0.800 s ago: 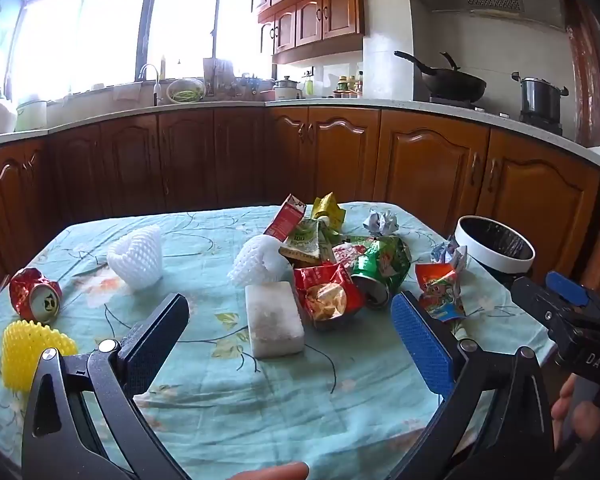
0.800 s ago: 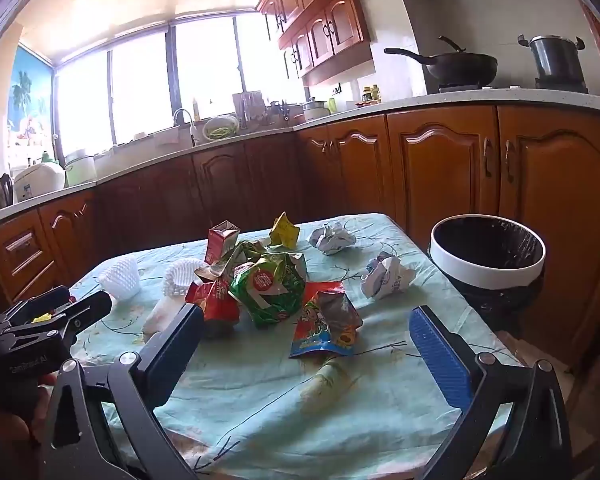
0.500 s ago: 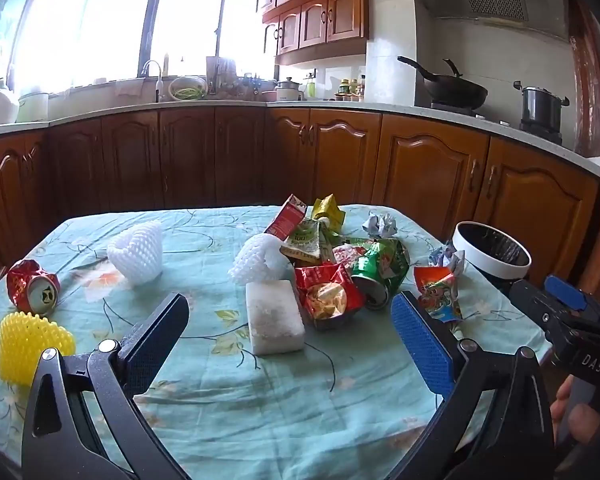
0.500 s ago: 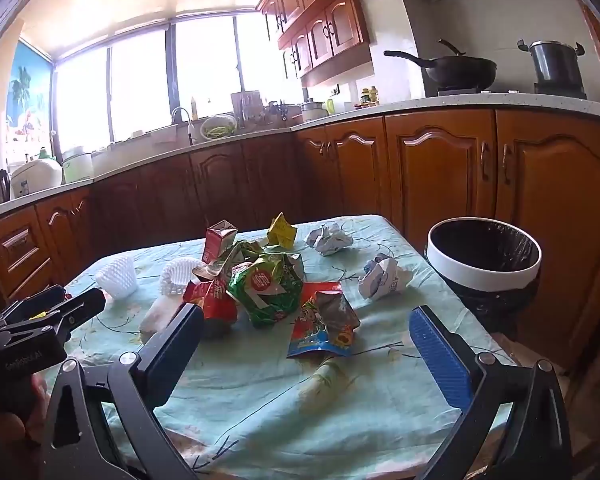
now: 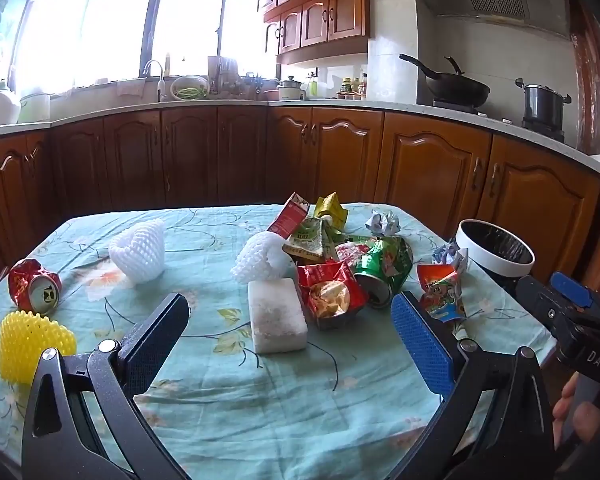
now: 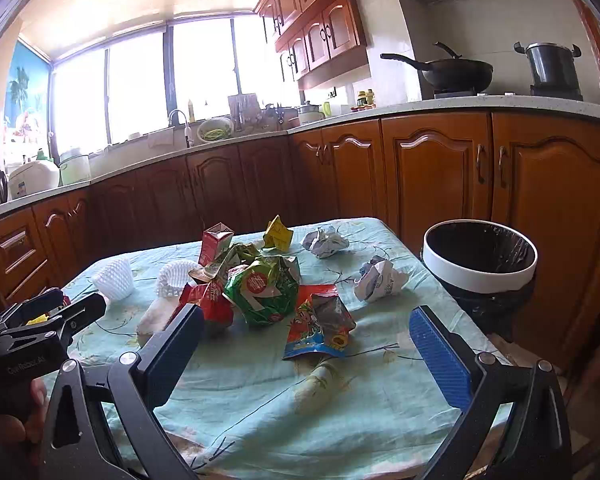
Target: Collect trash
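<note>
Hovering low in frame, the left gripper point(image 5: 290, 330) and right gripper point(image 6: 306, 344) gape empty before the trash pile point(image 5: 340, 264) at centre.

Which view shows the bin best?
Right wrist: the bin shows its whole white rim and black liner, unobstructed, beside the table. Left wrist shows it smaller near the frame edge, its base hidden behind the table and the right gripper.

The left gripper point(image 5: 288, 332) stands wide open, its jaws empty, pointing forward and slightly downward. The right gripper point(image 6: 308, 344) is likewise spread wide with nothing between its jaws, tilted gently down. A hand point(image 5: 576, 412) grips the right gripper's handle.
</note>
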Motion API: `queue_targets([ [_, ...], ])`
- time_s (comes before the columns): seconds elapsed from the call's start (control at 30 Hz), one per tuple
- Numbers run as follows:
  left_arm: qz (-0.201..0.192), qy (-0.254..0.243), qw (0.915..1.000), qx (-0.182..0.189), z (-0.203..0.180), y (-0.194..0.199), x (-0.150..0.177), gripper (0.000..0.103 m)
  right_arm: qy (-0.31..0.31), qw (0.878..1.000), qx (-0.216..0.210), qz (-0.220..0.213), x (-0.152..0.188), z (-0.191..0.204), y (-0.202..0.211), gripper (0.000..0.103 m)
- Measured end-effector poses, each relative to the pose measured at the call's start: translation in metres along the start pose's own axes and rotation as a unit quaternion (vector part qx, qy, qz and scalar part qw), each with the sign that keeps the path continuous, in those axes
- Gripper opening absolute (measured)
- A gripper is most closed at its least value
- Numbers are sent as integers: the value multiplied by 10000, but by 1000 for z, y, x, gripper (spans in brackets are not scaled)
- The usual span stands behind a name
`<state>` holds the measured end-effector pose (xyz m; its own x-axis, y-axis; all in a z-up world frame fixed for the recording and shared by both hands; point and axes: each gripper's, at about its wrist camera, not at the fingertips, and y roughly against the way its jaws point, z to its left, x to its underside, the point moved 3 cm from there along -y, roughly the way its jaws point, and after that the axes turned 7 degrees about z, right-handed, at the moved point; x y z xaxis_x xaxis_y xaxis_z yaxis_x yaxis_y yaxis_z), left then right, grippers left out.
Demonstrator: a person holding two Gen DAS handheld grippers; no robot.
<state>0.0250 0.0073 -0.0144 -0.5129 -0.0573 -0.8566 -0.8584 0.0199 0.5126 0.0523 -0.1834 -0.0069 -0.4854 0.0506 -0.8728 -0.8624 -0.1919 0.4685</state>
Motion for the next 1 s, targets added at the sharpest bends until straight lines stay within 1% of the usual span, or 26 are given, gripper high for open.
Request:
queue_targets([
  [0.33, 36, 77, 9999, -92, 4, -4, 1, 103, 14, 10000, -24, -13, 1, 1, 0, 103],
  [1.0, 45, 33, 9999, -151, 2, -7, 2, 103, -25, 10000, -49, 1, 1, 1, -2, 103],
])
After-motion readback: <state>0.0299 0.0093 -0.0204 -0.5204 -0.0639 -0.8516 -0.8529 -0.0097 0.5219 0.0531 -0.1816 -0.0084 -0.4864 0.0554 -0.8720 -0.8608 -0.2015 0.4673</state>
